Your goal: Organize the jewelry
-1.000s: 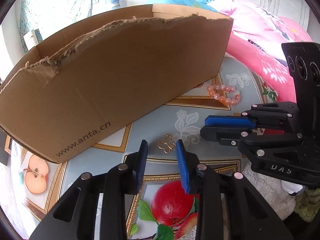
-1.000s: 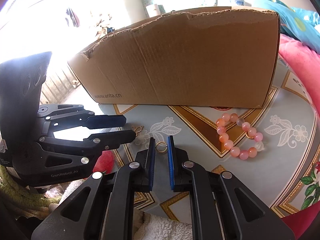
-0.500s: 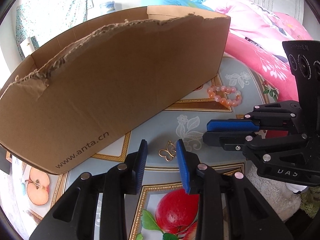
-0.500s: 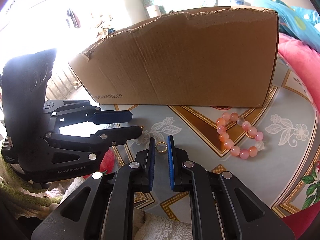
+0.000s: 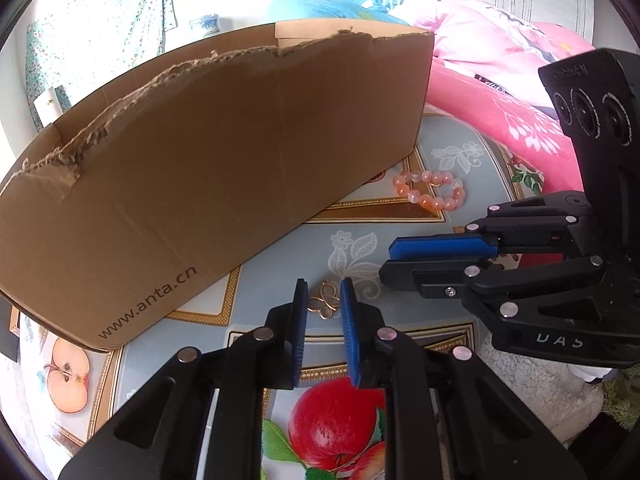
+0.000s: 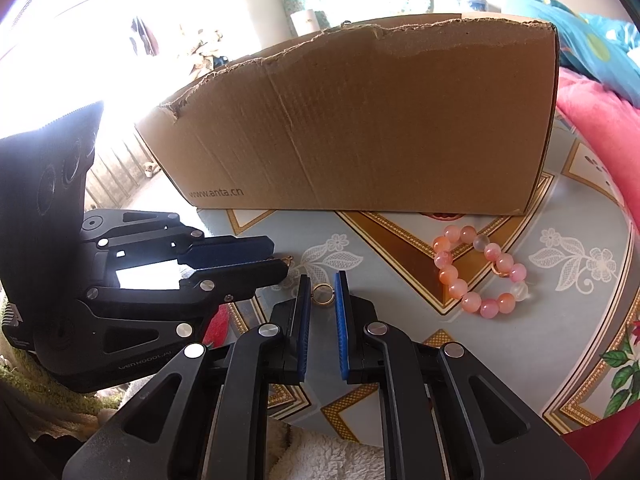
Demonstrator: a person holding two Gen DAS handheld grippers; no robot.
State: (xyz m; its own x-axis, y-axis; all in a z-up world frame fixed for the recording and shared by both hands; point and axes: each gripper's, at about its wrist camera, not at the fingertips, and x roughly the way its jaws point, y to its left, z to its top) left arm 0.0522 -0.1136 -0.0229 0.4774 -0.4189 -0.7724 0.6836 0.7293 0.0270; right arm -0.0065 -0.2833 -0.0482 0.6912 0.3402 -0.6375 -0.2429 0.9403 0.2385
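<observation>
A gold butterfly pendant (image 5: 327, 301) lies on the patterned tablecloth between the blue pads of my left gripper (image 5: 324, 294), which is open around it with small gaps each side. A gold ring (image 6: 323, 294) stands between the pads of my right gripper (image 6: 322, 285), which is narrowly open around it. A pink bead bracelet (image 6: 478, 274) lies to the right, also in the left wrist view (image 5: 430, 190). A torn cardboard box (image 5: 208, 176) stands just behind; it also fills the right wrist view (image 6: 360, 128).
The two grippers sit side by side, the right one (image 5: 440, 256) close to the left's right flank. Pink bedding (image 5: 492, 80) lies beyond the table's right edge. The tablecloth (image 6: 572, 320) has fruit and flower prints.
My left gripper has narrowed around the butterfly pendant and edged forward. The right gripper has stayed around the ring.
</observation>
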